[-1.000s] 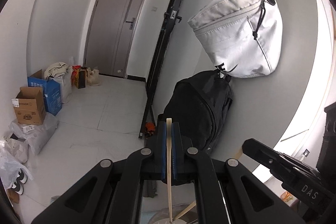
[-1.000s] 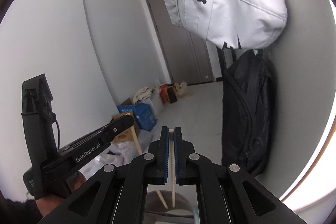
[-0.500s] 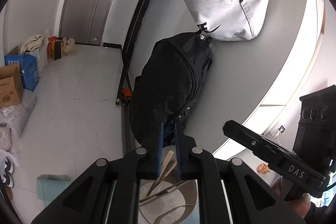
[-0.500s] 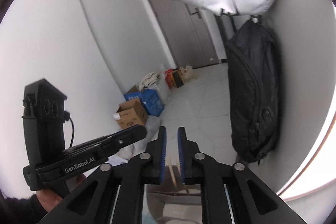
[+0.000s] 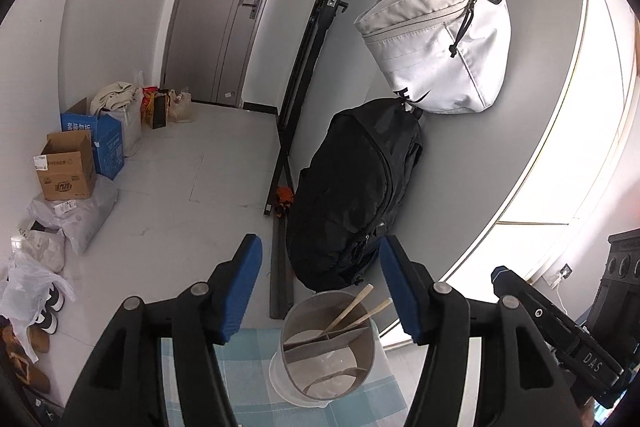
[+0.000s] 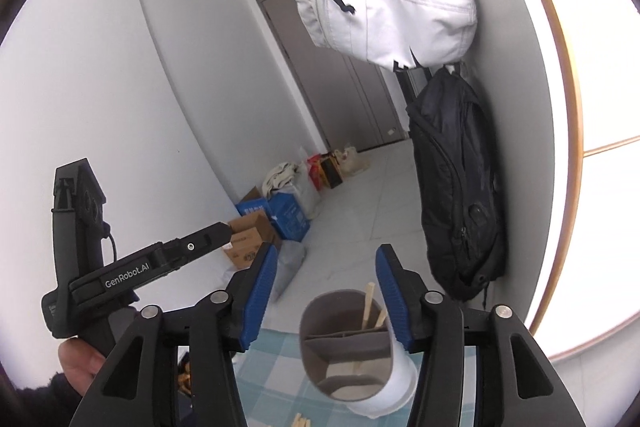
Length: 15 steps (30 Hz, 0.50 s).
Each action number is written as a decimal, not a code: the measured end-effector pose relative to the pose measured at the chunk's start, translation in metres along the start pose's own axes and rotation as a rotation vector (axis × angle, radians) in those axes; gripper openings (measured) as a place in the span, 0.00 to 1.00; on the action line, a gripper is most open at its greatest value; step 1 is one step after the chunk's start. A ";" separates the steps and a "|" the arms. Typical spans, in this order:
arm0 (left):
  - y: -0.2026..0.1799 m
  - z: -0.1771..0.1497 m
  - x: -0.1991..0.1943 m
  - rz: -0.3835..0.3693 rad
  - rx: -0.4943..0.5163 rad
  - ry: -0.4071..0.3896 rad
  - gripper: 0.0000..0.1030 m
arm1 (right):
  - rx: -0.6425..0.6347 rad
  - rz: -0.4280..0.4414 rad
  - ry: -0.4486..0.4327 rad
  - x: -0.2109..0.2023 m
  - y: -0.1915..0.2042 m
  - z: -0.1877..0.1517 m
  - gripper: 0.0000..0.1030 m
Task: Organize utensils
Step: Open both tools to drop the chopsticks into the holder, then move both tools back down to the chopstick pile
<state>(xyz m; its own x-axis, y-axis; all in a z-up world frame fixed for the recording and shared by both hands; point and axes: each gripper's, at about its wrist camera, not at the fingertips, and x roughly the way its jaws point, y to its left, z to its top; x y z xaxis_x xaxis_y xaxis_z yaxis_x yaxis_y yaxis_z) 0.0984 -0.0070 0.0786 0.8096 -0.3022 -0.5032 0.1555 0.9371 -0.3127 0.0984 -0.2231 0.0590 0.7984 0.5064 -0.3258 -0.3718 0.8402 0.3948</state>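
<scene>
Above a checked cloth (image 5: pixel 256 367), the left gripper (image 5: pixel 320 287) and right gripper (image 6: pixel 326 295) are angled downward, jaws opening and empty; two chopsticks (image 5: pixel 352 311) are seen inside the holder (image 5: pixel 372 351).

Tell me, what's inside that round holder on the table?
Two wooden chopsticks lean in one compartment of the divided holder. The other compartments look empty, though the walls hide parts of the bottom.

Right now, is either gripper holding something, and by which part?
Nothing is held. Both jaws are opening with nothing between them; the chopsticks stand in the utensil holder.
</scene>
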 end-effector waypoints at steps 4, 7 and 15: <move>-0.009 -0.005 -0.018 0.016 -0.001 -0.027 0.68 | -0.013 0.011 -0.029 -0.021 0.012 -0.003 0.65; -0.019 -0.009 -0.031 0.030 0.020 -0.041 0.68 | -0.020 0.018 -0.039 -0.035 0.022 -0.005 0.66; -0.023 -0.018 -0.060 0.026 -0.020 -0.066 0.78 | -0.037 0.006 -0.067 -0.065 0.039 -0.017 0.76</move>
<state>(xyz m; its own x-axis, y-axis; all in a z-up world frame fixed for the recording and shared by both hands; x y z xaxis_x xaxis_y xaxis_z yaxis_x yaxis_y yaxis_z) 0.0363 -0.0131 0.1018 0.8491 -0.2651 -0.4570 0.1235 0.9406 -0.3163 0.0244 -0.2199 0.0808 0.8253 0.4987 -0.2649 -0.3933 0.8443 0.3641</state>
